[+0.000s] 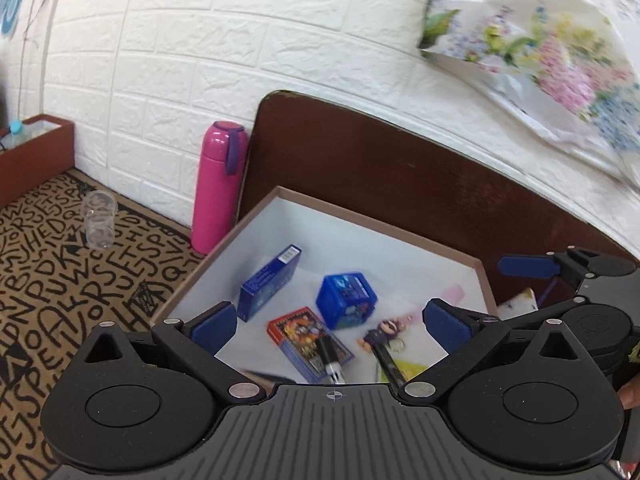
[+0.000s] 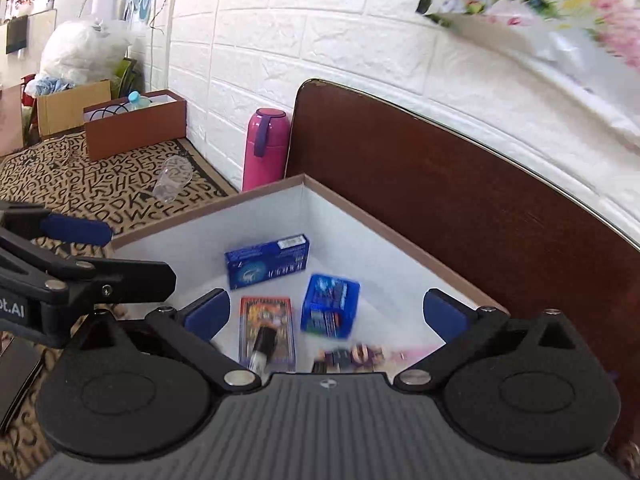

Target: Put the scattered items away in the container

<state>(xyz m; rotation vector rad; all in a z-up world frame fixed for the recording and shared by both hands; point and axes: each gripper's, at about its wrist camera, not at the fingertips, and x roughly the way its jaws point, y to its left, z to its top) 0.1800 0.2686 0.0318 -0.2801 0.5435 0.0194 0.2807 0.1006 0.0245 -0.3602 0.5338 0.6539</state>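
A white-lined cardboard box (image 1: 276,208) (image 2: 280,200) sits on the floor against a dark wooden headboard. Inside lie a long blue carton (image 1: 269,282) (image 2: 267,265), a blue cube-shaped box (image 1: 346,300) (image 2: 330,305), a red card pack (image 1: 304,336) (image 2: 266,328), a black marker (image 1: 331,364) (image 2: 262,350) on the pack, a small doll figure (image 1: 378,334) (image 2: 352,356) and a pink strip (image 1: 452,294). My left gripper (image 1: 330,322) is open and empty above the box. My right gripper (image 2: 326,316) is open and empty above it too.
A pink flask (image 1: 218,184) (image 2: 266,148) stands by the wall left of the headboard (image 1: 400,172). A clear plastic cup (image 1: 98,220) (image 2: 172,184) is on the lettered rug. A brown box (image 2: 136,124) stands further left. A floral pillow (image 1: 540,60) lies on the bed.
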